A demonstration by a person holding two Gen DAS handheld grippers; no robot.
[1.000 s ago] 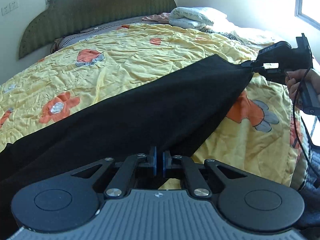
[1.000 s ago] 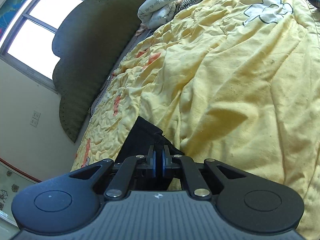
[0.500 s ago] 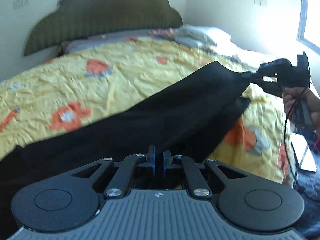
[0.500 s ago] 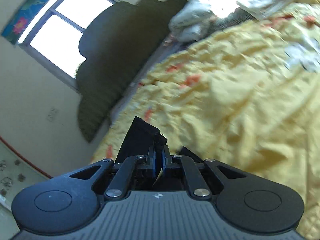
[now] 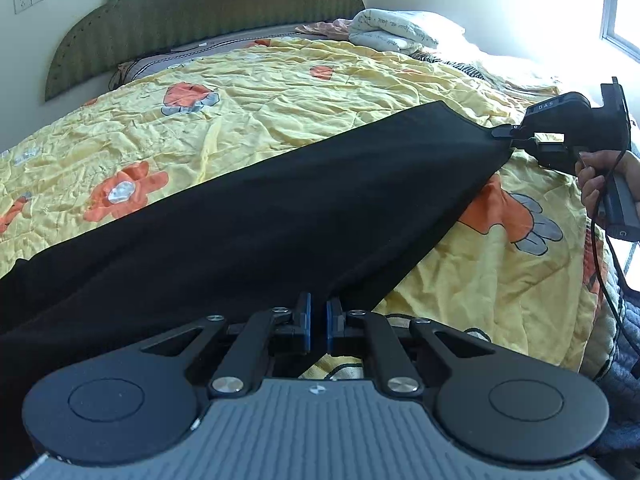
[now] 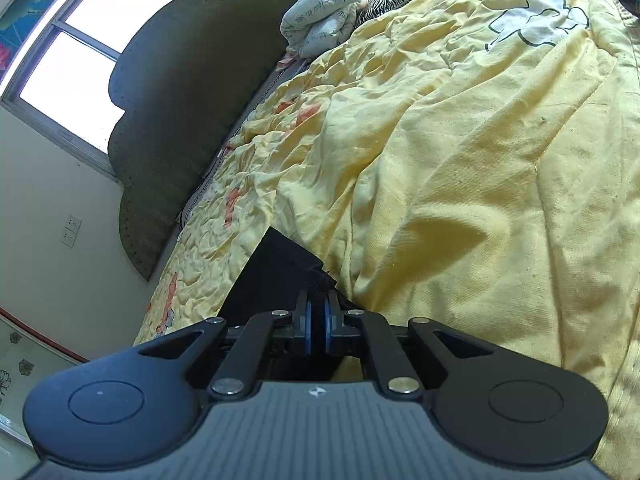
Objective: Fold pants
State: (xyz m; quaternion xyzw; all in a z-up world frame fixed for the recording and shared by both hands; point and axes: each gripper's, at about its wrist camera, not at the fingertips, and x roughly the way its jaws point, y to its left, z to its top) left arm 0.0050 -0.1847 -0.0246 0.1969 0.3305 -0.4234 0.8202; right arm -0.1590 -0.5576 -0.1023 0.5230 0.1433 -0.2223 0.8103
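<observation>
Black pants point(image 5: 280, 208) stretch across the yellow flowered quilt point(image 5: 280, 92) in the left wrist view, held taut above it. My left gripper point(image 5: 318, 322) is shut on the near edge of the pants. My right gripper point(image 5: 505, 133) shows at the right of that view, shut on the far corner of the pants, held by a hand. In the right wrist view my right gripper point(image 6: 318, 322) is shut on a black corner of the pants point(image 6: 276, 276) over the quilt point(image 6: 480, 160).
A green padded headboard point(image 5: 200, 20) stands at the bed's far end. Folded white bedding point(image 5: 400, 32) lies at the far right corner. A window point(image 6: 80, 52) and wall sockets point(image 6: 70, 230) are beside the headboard. The bed edge drops off at the right point(image 5: 608, 300).
Both grippers lifted the pants and then lowered them back toward the quilt, keeping hold. The cloth is drawn tauter between them than a second ago.
</observation>
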